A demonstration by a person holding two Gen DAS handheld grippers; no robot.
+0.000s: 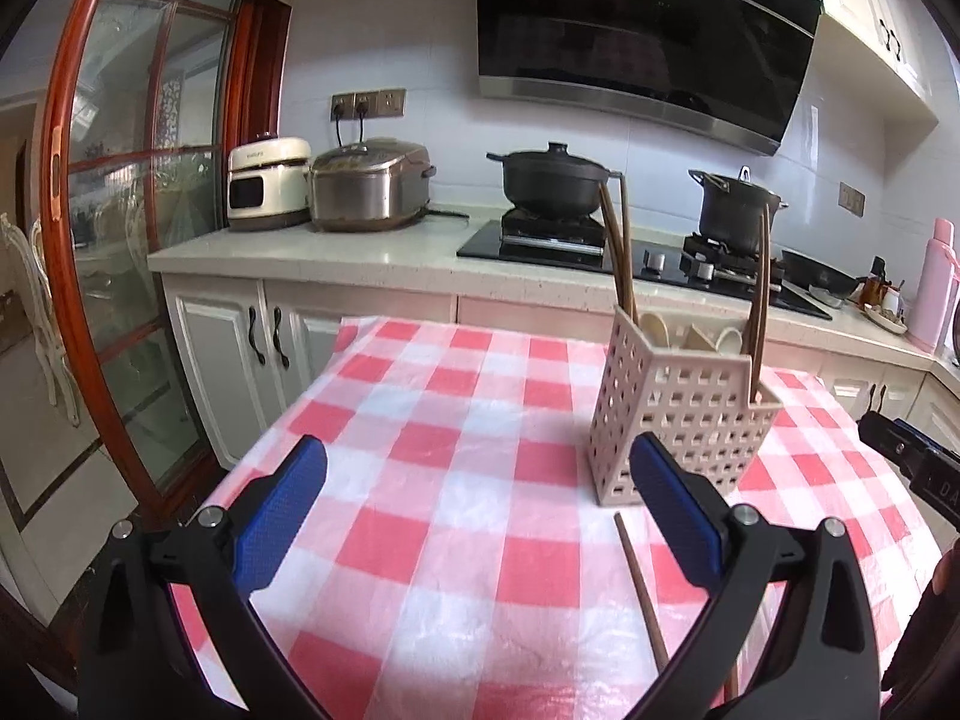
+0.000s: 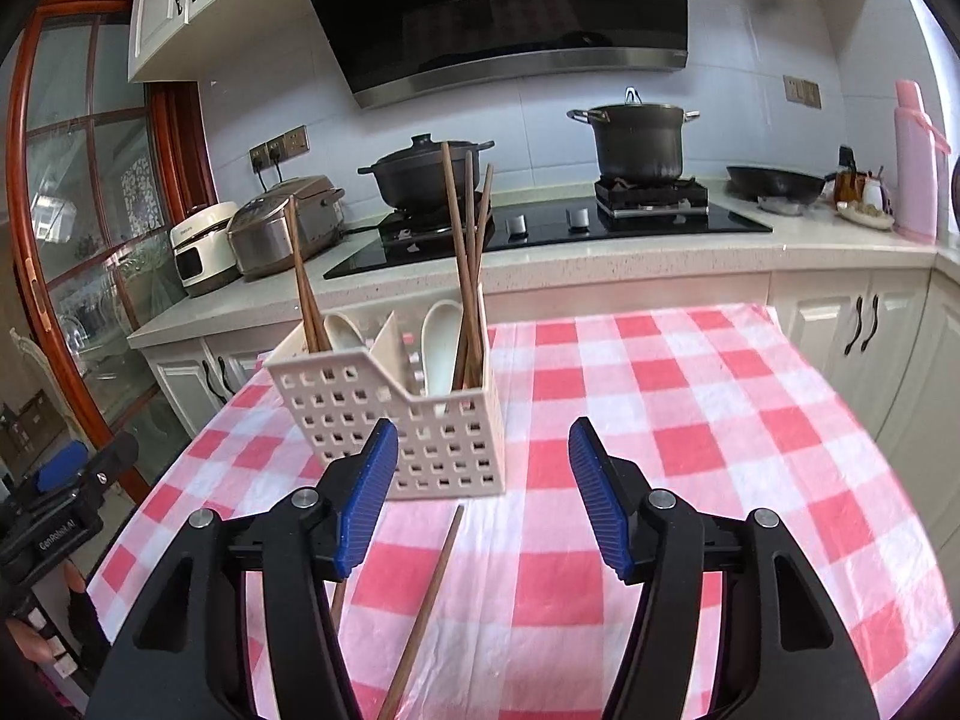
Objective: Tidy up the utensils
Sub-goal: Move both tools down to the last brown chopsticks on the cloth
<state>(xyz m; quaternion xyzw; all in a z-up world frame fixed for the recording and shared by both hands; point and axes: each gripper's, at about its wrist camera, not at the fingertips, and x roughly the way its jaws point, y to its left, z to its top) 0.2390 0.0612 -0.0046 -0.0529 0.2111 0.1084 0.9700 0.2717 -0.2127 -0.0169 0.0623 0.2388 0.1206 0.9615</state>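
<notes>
2 grippers of mine hang over the checked table [image 1: 456, 396], nothing between their pads: the left gripper [image 1: 474, 504] spread wide, the right gripper [image 2: 483, 495] spread less. I see the perforated utensil holder [image 2: 384, 414] upright mid-table with chopsticks [image 2: 462, 252] and white spoons [image 2: 441, 342]. 1 loose chopstick [image 2: 429, 606] lies flat toward the near edge, just before the holder

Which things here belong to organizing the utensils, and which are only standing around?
Belong to the job:
- perforated caddy
- chopsticks in it
- white spoons
- loose chopstick on the tablecloth

Just around:
- rice cooker
- two black pots
- pink flask
</notes>
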